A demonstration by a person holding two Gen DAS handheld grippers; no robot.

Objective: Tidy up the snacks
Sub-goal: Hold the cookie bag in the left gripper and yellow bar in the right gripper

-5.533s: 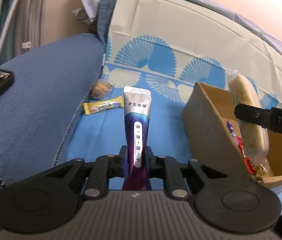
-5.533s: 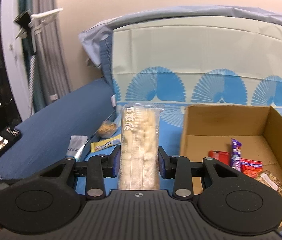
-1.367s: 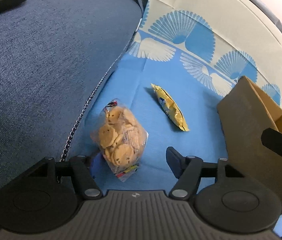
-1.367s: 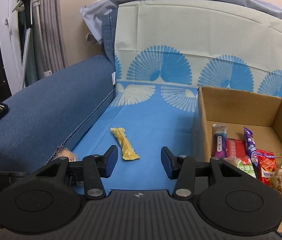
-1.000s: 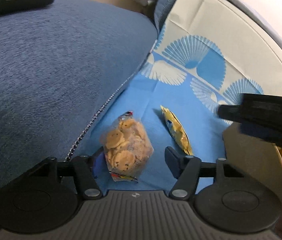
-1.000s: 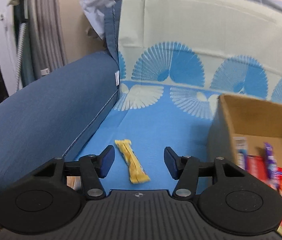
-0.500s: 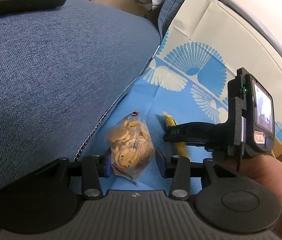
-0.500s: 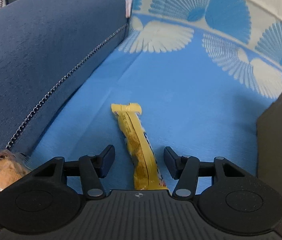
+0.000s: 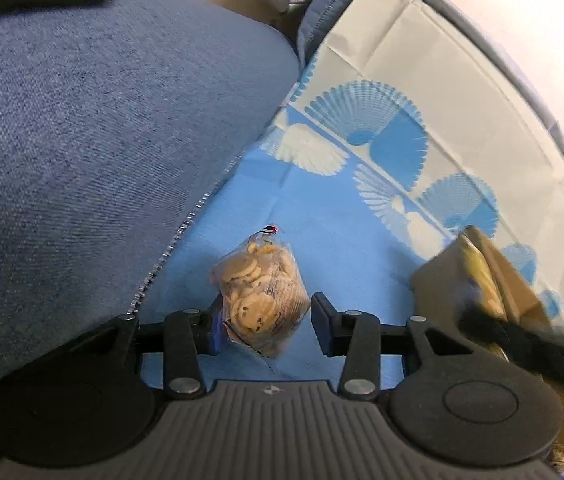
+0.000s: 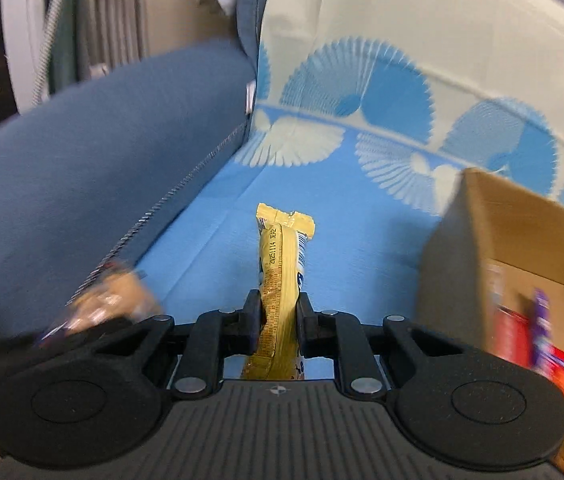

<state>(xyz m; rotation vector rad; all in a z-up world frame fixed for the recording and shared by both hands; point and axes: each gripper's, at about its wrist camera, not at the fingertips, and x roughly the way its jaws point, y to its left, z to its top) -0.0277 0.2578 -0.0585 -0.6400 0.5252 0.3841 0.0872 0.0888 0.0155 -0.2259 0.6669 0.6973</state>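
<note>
Cookie bag (image 9: 260,294) looks light, crinkly and fragile; left gripper (image 9: 264,322) brackets its middle, jaws just off it. Right gripper (image 10: 279,322) clamps the limp yellow bar (image 10: 280,280) mid-length.

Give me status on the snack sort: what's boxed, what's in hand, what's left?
Done: several wrapped snacks already lie in the cardboard box.
In hand: the right gripper, whose jaws have just been closing, is clamped on the yellow bar, lifted off the blue cloth. The left gripper has the cookie bag between its fingers.
Left: both still need to go into the box.
</note>
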